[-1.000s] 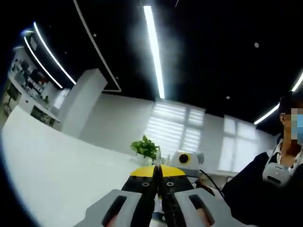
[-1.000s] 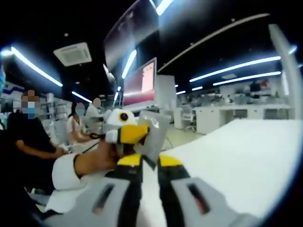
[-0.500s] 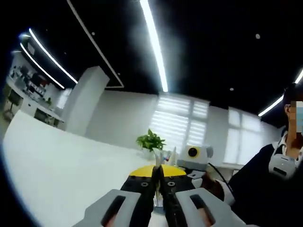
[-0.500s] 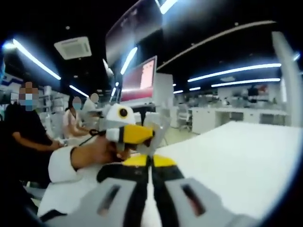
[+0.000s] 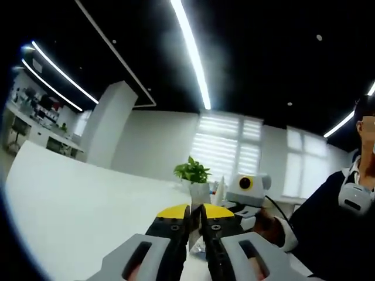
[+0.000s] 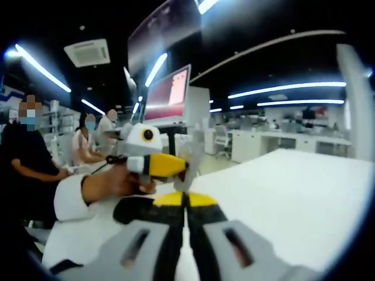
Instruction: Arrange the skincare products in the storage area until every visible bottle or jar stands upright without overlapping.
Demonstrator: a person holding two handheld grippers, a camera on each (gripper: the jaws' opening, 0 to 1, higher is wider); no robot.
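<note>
Since a second ago my right tool has gone from spread to pressed together. White surface stretches away beneath both tools. My left tool, held up in my hand, is nearly closed on a thin clear packet. That skincare packet hangs above the surface, just over the right tool's tips; whether the right tool nips it I cannot tell.

Pretty dim overall, dark ceiling with harsh strip lights glaring, blinds blown out, soft blur everywhere, heavy fisheye bending near edges.
</note>
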